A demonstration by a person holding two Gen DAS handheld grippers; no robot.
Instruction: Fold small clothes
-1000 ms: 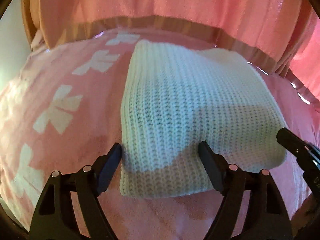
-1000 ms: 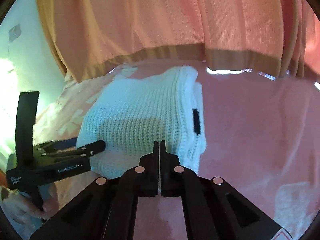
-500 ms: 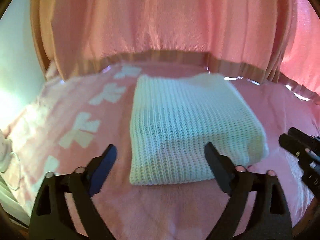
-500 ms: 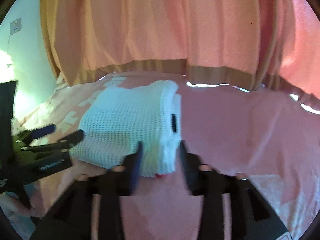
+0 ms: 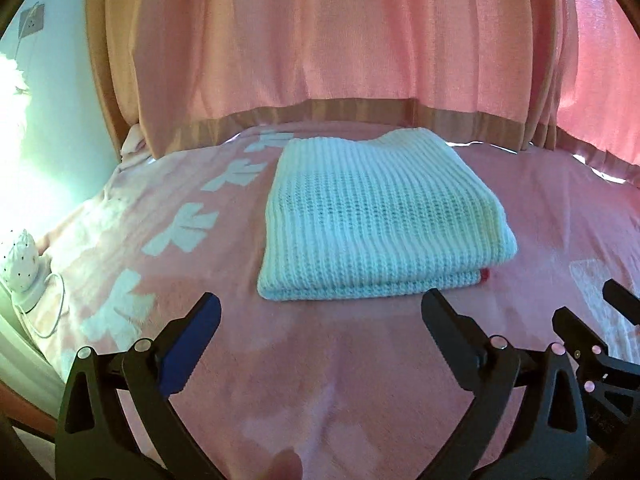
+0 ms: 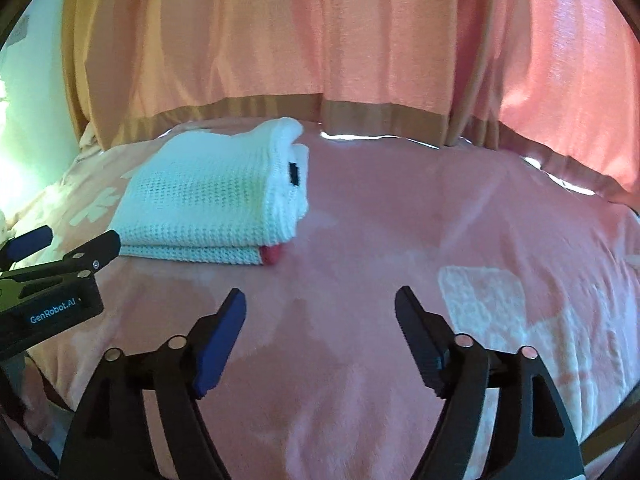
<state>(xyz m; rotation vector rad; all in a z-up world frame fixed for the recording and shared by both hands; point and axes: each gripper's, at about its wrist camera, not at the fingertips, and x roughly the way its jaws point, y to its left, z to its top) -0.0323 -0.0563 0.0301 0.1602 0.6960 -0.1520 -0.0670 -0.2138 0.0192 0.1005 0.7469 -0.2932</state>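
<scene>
A white knitted garment (image 5: 376, 216) lies folded into a neat rectangle on the pink bedspread (image 5: 320, 360). It also shows in the right wrist view (image 6: 216, 196), with a black label on its right side and a bit of red at its near corner (image 6: 272, 255). My left gripper (image 5: 320, 312) is open and empty, a short way in front of the garment's near edge. My right gripper (image 6: 320, 304) is open and empty, to the right of the garment and clear of it. The left gripper also shows in the right wrist view (image 6: 60, 248).
A pink-orange curtain (image 5: 320, 40) hangs along the far side of the bed. The bedspread has white bow patterns (image 5: 180, 228) on the left. A small white lamp with a cord (image 5: 20, 268) stands off the bed's left edge.
Both grippers have pulled back from the garment. The right gripper has gone from shut to open. The folded garment has stayed in place.
</scene>
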